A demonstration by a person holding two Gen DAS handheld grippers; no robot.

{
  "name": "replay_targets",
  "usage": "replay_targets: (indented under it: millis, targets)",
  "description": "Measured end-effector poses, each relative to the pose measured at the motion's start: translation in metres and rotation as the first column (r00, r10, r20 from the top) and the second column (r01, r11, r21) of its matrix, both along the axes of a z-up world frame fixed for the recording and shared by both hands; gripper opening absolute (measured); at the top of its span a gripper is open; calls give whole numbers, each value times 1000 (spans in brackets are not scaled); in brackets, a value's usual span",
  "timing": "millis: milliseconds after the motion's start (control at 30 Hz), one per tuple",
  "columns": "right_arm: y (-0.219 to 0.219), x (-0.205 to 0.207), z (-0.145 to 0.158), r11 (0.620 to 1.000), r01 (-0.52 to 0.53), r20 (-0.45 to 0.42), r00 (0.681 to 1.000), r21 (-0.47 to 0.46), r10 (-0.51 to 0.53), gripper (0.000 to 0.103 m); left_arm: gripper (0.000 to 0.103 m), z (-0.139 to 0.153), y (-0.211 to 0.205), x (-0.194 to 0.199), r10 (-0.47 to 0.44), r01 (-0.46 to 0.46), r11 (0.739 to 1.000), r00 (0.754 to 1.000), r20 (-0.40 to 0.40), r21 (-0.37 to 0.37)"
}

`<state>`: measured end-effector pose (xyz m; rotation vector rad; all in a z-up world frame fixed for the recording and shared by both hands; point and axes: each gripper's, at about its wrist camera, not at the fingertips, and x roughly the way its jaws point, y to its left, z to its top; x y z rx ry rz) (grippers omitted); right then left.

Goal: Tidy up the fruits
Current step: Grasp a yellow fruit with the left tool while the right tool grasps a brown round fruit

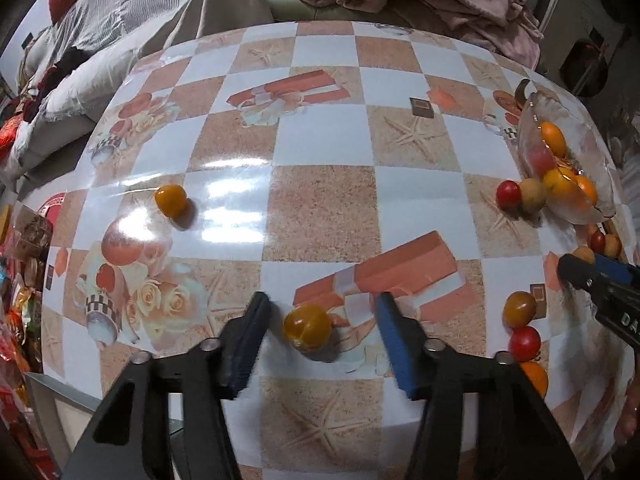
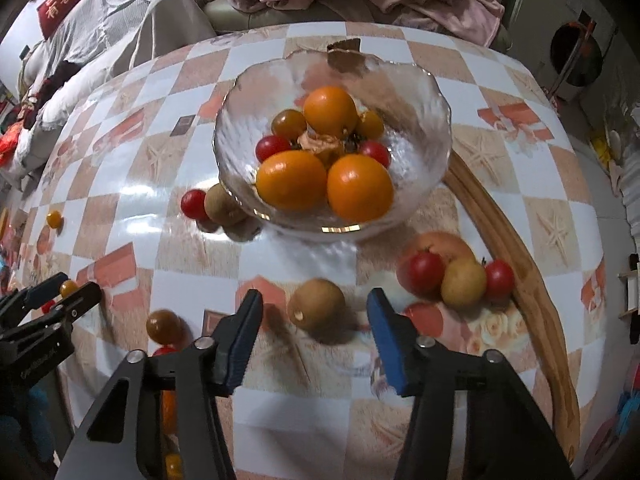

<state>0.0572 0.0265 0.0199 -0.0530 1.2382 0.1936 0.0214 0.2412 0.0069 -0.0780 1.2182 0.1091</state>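
A rippled clear glass bowl [image 2: 332, 136] with a wavy rim stands on the glossy checkered tablecloth [image 2: 280, 412] and holds smooth round oranges, yellow and red cherry tomatoes. Just beside its near-left wall sit a red cherry tomato [image 2: 193, 203] and a matte tan longan [image 2: 221, 204].

Nearer than the bowl, the right gripper [image 2: 314, 316] has its blue-padded jaws apart, a dull brown longan [image 2: 316, 309] between them with gaps on both sides.

Well left of the bowl, the left gripper [image 1: 322, 320] likewise stands apart around a shiny yellow cherry tomato [image 1: 307, 327], untouched.

Right of the bowl a curved wooden strip [image 2: 532, 280] runs along the table; a cluster of small fruit lies against its inner side. The cloth left of the bowl is mostly bare.
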Motion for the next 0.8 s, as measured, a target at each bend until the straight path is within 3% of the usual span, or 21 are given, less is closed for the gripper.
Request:
replay_targets:
  millis: [100, 167, 267, 800]
  targets:
    - [3, 3, 1, 1000, -10, 7, 1000, -7, 10, 30, 36, 2, -3, -2, -8, 7, 1000, 1000, 6, 19]
    - [1, 3, 1, 1000, -10, 5, 1000, 2, 10, 30, 23, 3, 0, -5, 2, -2, 999, 1000, 11, 32]
    - [-1, 0, 3, 1000, -11, 5, 1000, 17, 11, 30, 23, 6, 8, -10, 12, -12, 1000, 1000, 12, -22]
    - [-10, -42, 19, 996, -26, -17, 999, 83, 27, 30, 23, 8, 0, -31, -13, 13, 999, 1000, 11, -42]
